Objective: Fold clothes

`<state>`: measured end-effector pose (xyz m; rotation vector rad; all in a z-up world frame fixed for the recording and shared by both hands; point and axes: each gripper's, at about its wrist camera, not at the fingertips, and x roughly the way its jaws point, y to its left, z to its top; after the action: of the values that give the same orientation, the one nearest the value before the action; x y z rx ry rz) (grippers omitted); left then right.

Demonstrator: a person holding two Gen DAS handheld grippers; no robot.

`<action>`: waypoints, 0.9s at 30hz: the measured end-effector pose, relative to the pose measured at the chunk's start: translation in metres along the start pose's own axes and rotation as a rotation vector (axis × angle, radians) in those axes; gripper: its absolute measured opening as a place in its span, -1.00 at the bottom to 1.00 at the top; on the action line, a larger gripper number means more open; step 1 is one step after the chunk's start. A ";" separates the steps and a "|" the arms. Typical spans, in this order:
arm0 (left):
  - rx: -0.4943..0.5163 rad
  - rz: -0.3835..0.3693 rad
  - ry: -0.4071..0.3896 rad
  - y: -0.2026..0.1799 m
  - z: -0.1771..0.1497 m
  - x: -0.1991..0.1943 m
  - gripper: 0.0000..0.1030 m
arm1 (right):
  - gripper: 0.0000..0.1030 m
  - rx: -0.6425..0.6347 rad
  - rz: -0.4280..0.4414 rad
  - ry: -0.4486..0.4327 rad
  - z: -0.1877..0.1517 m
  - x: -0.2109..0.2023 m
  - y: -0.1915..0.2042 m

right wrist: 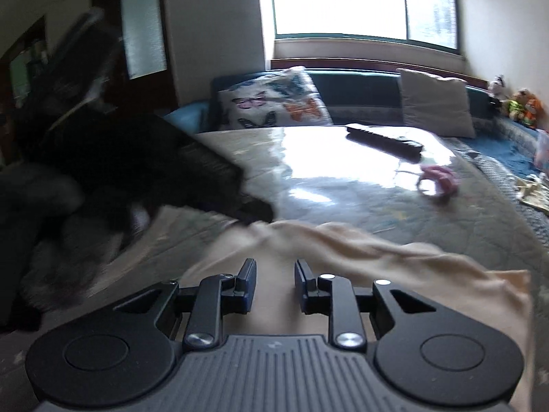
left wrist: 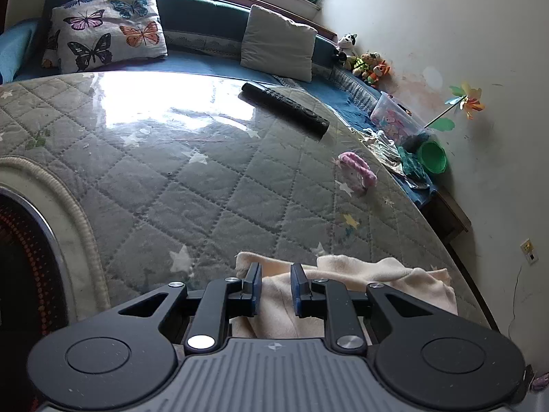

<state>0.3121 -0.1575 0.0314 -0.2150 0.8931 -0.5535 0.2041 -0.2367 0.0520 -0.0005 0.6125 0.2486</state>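
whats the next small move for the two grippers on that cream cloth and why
Probably carry both held edges forward across the quilted table and lay the cream cloth over itself. Cloth sits between the fingers of the left gripper and the right gripper, it looks rumpled, not flat, and the table ahead is bare up to the pink hair tie.

A soft, fleecy cream cloth [left wrist: 394, 274] is seen low in the frame. The tabletop [left wrist: 206, 178] is covered in quilted matt fabric under a glossy clear sheet that throws back window glare. The remote [left wrist: 284, 108] is of matt black plastic. The left claw [left wrist: 276, 283] is made of matt black plastic with shiny metal rivets.
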 end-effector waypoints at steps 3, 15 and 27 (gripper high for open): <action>0.003 0.001 0.000 0.001 -0.005 -0.006 -0.61 | -0.54 -0.065 0.008 -0.014 -0.008 -0.005 0.022; 0.001 0.063 -0.038 0.015 -0.031 -0.056 -0.51 | -0.52 -0.153 0.006 -0.047 -0.032 -0.024 0.062; -0.015 0.162 -0.104 0.038 -0.089 -0.129 0.07 | -0.22 -0.122 0.077 -0.006 -0.039 -0.039 0.080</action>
<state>0.1922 -0.0516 0.0488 -0.1819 0.8056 -0.3817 0.1328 -0.1711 0.0480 -0.0935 0.5913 0.3602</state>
